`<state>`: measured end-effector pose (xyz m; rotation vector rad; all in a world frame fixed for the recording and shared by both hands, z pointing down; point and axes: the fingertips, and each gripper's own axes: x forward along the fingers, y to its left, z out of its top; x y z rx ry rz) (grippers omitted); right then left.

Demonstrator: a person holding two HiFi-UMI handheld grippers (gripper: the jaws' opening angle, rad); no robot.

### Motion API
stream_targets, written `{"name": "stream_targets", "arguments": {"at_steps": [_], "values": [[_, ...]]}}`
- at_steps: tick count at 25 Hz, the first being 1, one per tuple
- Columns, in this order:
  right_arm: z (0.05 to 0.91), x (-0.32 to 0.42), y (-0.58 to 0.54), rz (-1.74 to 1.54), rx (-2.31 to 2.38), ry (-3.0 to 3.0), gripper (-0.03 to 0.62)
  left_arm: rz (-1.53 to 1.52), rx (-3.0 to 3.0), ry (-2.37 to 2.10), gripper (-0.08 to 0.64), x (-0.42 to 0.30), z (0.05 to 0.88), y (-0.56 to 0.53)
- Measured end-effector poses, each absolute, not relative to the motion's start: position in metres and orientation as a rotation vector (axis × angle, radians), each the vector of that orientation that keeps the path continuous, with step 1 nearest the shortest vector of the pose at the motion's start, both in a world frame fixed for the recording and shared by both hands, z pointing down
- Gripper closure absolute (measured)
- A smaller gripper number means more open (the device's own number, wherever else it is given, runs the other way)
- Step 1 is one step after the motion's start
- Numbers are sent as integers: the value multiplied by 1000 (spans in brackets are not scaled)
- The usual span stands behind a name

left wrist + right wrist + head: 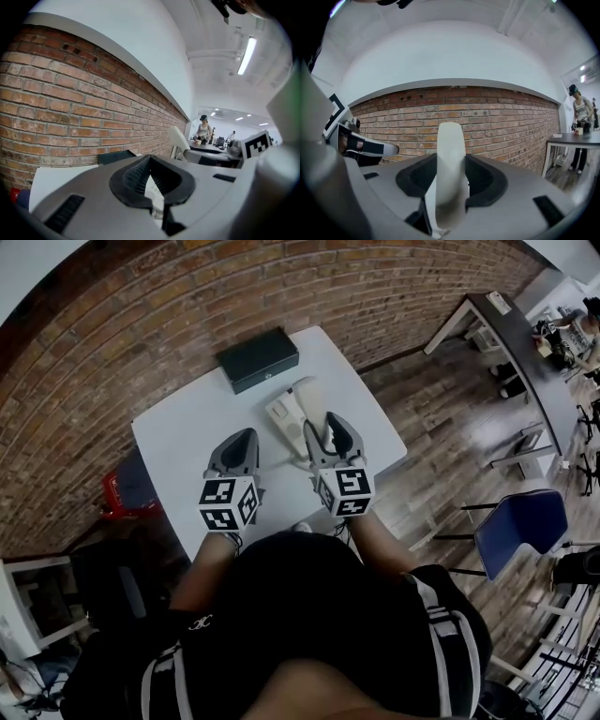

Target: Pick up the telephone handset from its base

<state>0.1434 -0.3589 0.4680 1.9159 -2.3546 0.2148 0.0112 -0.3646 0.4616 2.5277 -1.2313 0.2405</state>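
The cream telephone base [279, 418] lies on the white table [178, 442], just ahead of my grippers. My right gripper [330, 432] is shut on the cream handset [302, 390], which sticks out forward and up from the jaws, above the base. In the right gripper view the handset [450, 168] stands upright, pinched between the two black pads of my right gripper [451, 161]. My left gripper [244, 442] hovers over the table left of the base, its jaws together and holding nothing. In the left gripper view, my left gripper [150, 161] faces the lifted handset [180, 140].
A flat black box [259, 359] sits at the table's far edge against the brick wall [141, 324]. A red object [117, 493] is on the floor at the left. A blue chair [520, 526] and a dark desk [525, 352] stand to the right. A person [204, 126] stands far off.
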Motion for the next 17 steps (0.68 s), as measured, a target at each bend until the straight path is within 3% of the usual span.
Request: {"name": "stream_targets", "arguments": {"at_steps": [17], "values": [[472, 142, -358, 236, 1902, -2350, 414, 235, 2531, -1247, 558, 6, 459, -360]]}}
